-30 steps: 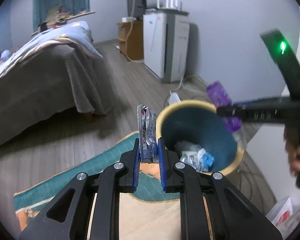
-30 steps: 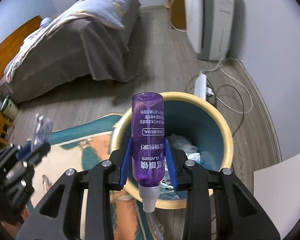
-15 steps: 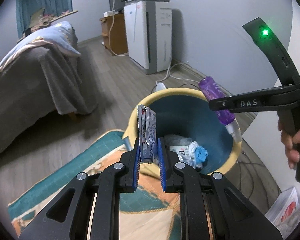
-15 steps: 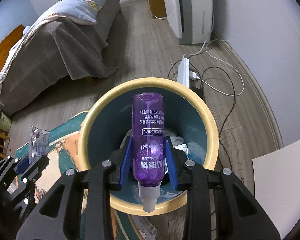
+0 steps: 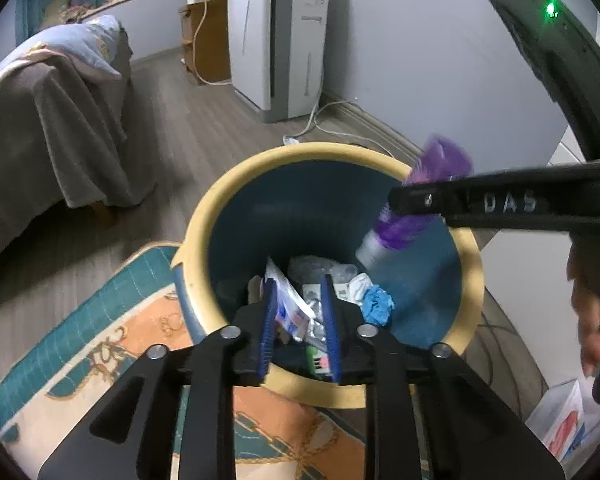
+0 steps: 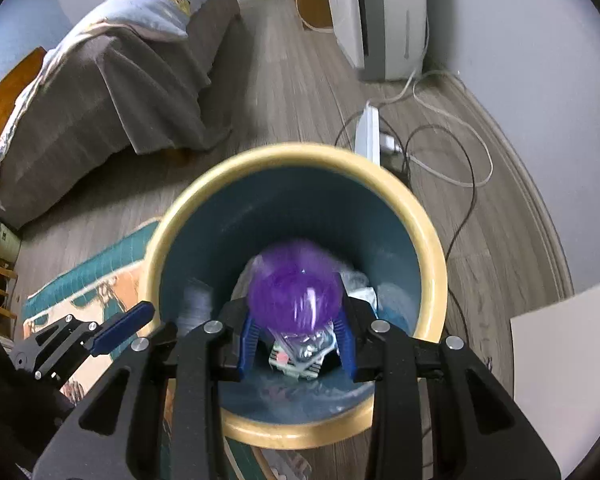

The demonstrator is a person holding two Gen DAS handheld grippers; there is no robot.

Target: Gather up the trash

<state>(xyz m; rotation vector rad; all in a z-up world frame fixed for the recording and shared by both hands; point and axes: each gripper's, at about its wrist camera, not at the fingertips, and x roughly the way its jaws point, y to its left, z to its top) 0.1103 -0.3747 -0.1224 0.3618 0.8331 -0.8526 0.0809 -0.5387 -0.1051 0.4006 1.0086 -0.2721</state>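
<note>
Just changed: the jaws of the left gripper (image 5: 298,286) have just been opening, and their blue pads now stand apart.
Released item: the crumpled silver-and-white foil wrapper (image 5: 290,308) no longer stands upright in the pads. It shows loose between them, low inside the bin, among the litter at the bottom.
Landmark: round blue plastic waste bin with a yellow rim (image 5: 204,216), now directly under both grippers.
Right gripper (image 6: 298,312): closed on the translucent purple plastic bottle (image 6: 296,296), pads against its sides.
Bottle position: above the bin's opening, inside the rim line, tipped steeply cap-down and blurred.
Task meaning: the wrapper counts as delivered. Judged next, the bottle only needs releasing.
</note>
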